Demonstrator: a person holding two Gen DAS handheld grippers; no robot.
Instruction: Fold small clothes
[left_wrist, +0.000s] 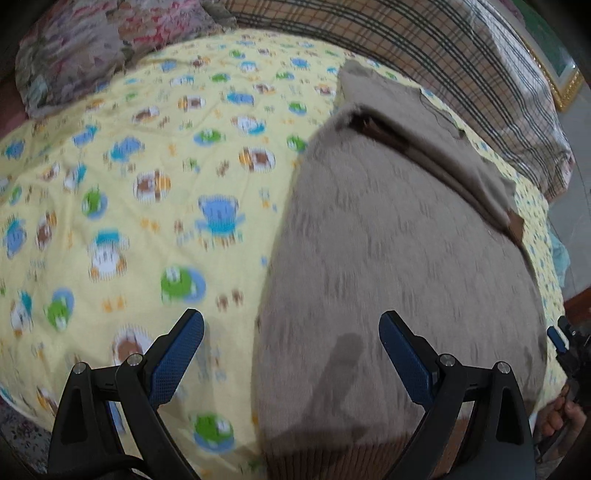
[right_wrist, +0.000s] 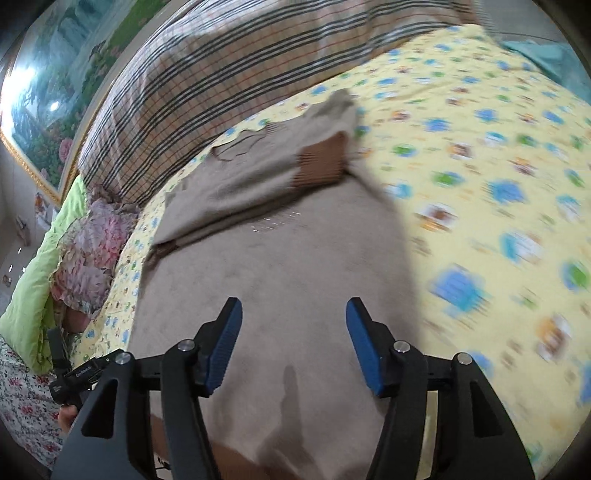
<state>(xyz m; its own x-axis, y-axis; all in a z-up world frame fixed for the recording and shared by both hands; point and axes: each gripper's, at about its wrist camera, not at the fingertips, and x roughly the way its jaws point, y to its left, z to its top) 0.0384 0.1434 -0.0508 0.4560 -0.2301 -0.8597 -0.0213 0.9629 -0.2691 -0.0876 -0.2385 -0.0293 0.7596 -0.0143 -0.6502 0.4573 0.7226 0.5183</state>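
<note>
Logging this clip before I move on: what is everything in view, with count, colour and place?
sweater: one, beige with brown ribbed cuffs, flat on the quilt, one sleeve folded across it
quilt: one, yellow with cartoon animals, covering the bed
blanket: one, plaid, bunched along the bed's far side
pillow: one, floral pink, at a quilt corner
painting: one, gold-framed landscape, on the wall
left claw: open, empty, above the sweater's edge
right claw: open, empty, above the sweater
</note>
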